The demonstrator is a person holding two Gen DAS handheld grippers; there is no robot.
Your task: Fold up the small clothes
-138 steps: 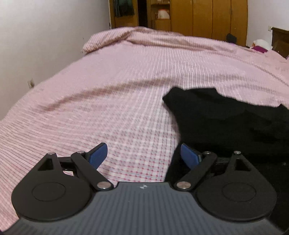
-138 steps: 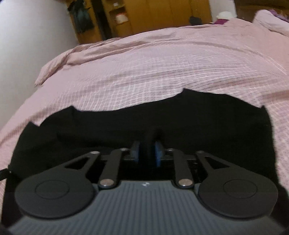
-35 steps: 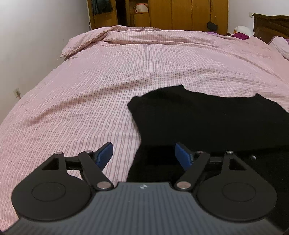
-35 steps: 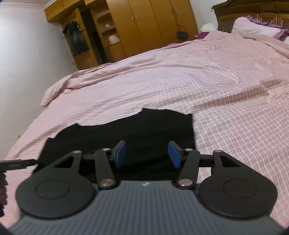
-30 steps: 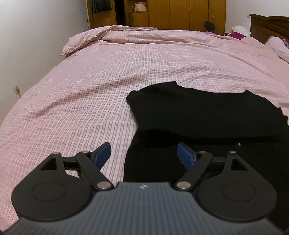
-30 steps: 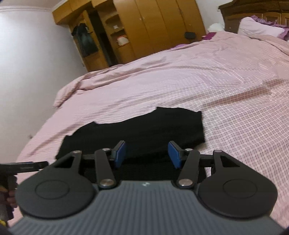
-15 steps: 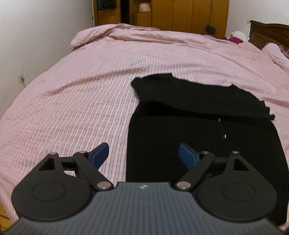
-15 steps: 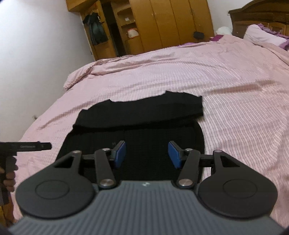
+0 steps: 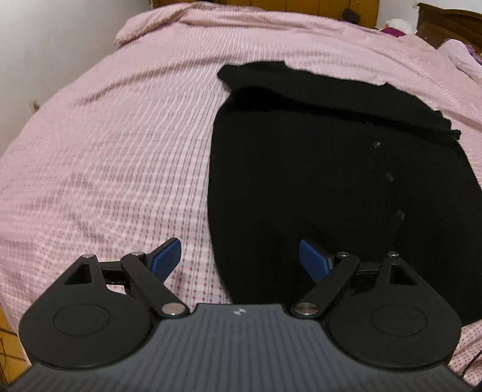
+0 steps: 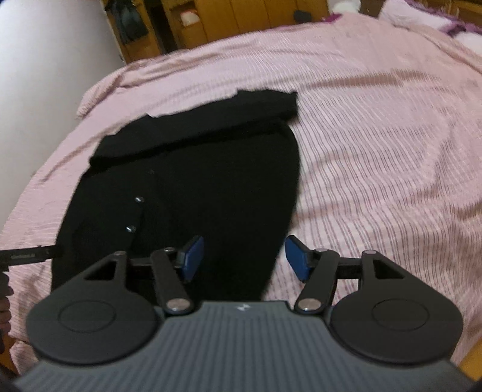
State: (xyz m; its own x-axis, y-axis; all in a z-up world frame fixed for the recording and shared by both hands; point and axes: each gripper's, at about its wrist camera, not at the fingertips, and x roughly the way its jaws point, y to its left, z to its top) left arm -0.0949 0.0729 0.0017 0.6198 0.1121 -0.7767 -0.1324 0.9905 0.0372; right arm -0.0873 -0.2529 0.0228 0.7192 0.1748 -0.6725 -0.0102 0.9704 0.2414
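A small black buttoned garment (image 9: pixel 331 169) lies flat on the pink checked bedspread (image 9: pixel 114 156), its far end folded back over itself as a band (image 9: pixel 301 84). My left gripper (image 9: pixel 239 259) hangs open over the garment's near left edge, with nothing pressed between its blue pads (image 9: pixel 165 256). In the right wrist view the same garment (image 10: pixel 195 181) shows two small buttons (image 10: pixel 134 214). My right gripper (image 10: pixel 242 257) is above the garment's near right edge; its jaws are opening and grip nothing.
The left gripper's black tip (image 10: pixel 27 257) and a hand (image 10: pixel 4 289) show at the left edge of the right wrist view. White wall (image 9: pixel 54 39) runs along the bed's left side. Wooden wardrobes (image 10: pixel 211 21) stand beyond the bed; pillows (image 10: pixel 421 15) lie at the far right.
Both grippers pulled back toward the near bed edge and tilted downward, so the whole garment now shows with its far end folded over. The right jaws stand wider than before.
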